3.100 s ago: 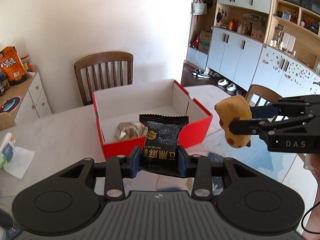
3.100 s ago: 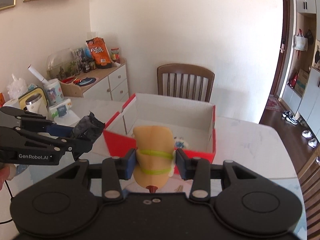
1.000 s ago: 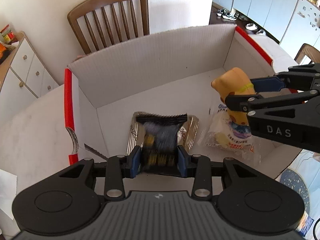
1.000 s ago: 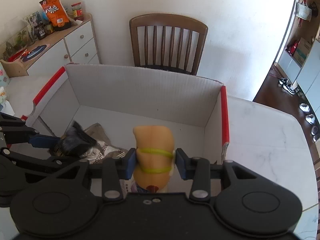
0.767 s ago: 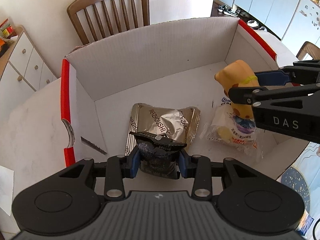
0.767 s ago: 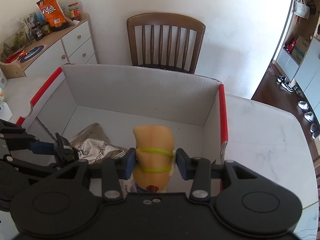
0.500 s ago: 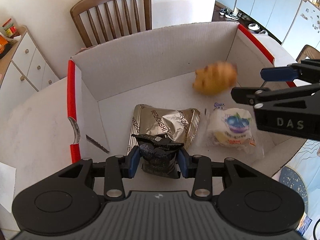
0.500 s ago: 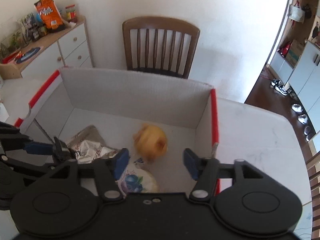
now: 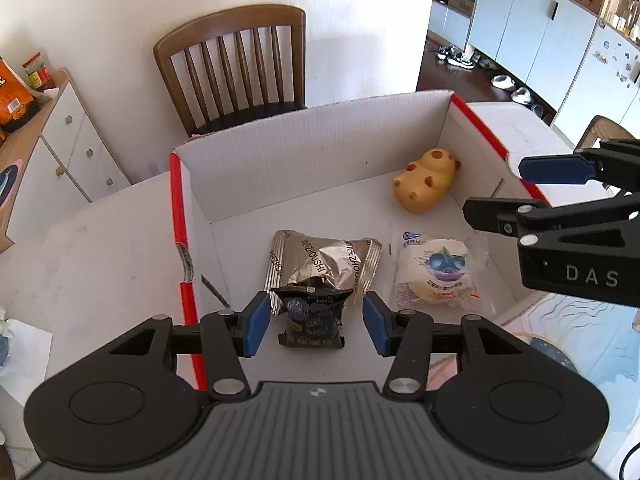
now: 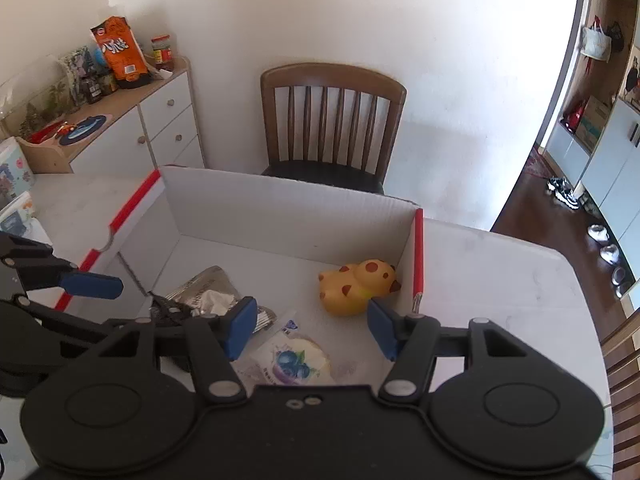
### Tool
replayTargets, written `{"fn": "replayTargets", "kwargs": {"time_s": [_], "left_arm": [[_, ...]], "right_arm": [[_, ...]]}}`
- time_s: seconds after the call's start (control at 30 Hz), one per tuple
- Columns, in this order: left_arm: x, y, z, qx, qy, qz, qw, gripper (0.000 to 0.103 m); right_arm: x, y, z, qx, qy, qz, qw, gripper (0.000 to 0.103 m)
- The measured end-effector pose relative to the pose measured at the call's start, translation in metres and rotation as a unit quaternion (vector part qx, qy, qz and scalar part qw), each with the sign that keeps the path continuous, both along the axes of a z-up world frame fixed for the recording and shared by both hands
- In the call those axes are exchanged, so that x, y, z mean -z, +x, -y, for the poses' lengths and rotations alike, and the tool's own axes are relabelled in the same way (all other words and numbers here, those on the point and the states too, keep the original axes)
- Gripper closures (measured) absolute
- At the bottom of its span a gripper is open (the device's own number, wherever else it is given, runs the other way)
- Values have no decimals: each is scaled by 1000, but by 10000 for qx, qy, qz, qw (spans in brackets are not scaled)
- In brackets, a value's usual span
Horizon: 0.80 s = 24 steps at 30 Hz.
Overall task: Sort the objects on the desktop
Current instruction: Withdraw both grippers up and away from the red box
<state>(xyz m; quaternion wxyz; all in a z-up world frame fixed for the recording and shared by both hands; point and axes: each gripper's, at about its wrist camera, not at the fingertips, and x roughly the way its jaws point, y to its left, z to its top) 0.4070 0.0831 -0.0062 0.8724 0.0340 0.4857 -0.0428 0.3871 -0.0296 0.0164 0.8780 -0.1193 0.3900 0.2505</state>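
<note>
A red-and-white cardboard box [image 9: 320, 152] [image 10: 280, 216] lies open on the table. My left gripper [image 9: 316, 326] hovers over its near edge with jaws opening. A black snack packet [image 9: 312, 316] [image 10: 168, 312] lies on the box floor between the pads, which do not touch it. It leans on a silver packet [image 9: 324, 260] [image 10: 208, 296]. My right gripper [image 10: 312, 330] [image 9: 516, 192] is open and holds nothing. A yellow spotted toy [image 10: 356, 284] [image 9: 424, 184] lies in the far right corner of the box. A blueberry pastry packet [image 9: 436, 272] [image 10: 296, 360] lies under the right gripper.
A wooden chair [image 9: 232, 64] [image 10: 332, 120] stands behind the box. A white cabinet [image 10: 160, 120] at the left carries an orange snack bag [image 10: 118, 50] and jars. The marble table [image 10: 500, 280] stretches right of the box. A blue patterned mat [image 9: 580, 340] lies near its front.
The right gripper opened and the yellow toy dropped into the box's far right corner. The left gripper opened off the black packet, now lying in the box. Both grippers rose.
</note>
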Motion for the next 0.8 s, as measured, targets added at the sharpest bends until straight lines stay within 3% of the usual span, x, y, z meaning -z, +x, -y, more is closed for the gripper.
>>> {"fn": "replayTargets", "kwargs": {"time_s": [0.8], "left_arm": [[-58,-87,15,203,-221,590,9978,54]], "right_arm": [[-49,-79,41,-278,277,103,9992,43]]}}
